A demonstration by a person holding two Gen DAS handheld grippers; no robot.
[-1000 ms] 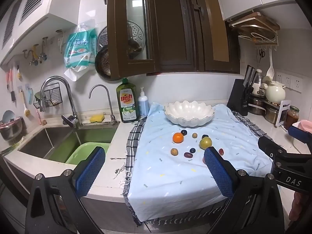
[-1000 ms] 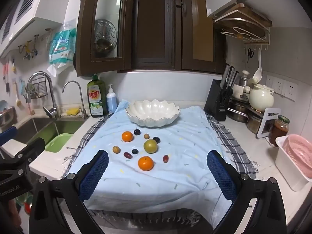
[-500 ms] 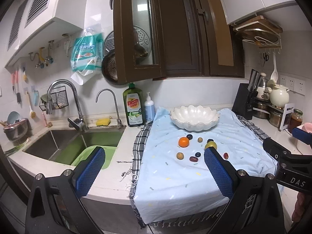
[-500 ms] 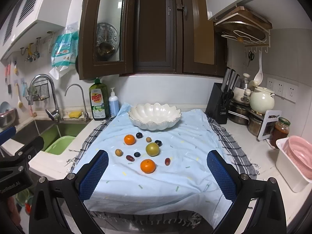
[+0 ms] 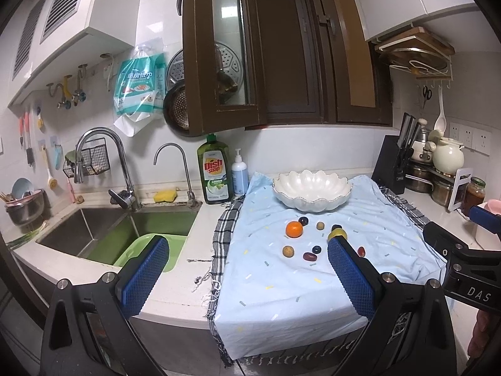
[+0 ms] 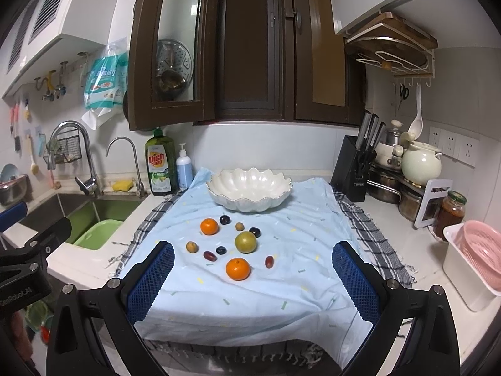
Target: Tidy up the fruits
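Right wrist view: white bowl (image 6: 249, 192) holds nothing visible; both grippers (image 6: 252, 277) (image 5: 244, 274) gape wide, gripping nothing.

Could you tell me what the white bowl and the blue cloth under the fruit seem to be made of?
The white bowl looks like glazed ceramic: glossy highlights, scalloped rim, though glass or plastic is possible. The blue cloth looks like thin matte woven cotton: it wrinkles and drapes over the counter edge.

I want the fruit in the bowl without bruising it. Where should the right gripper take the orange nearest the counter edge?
Grip the nearest orange across its widest middle, coming from above and the front. It is round, sits free on the blue cloth, and only a small red fruit lies near its right. The right gripper, jaws open, faces it.
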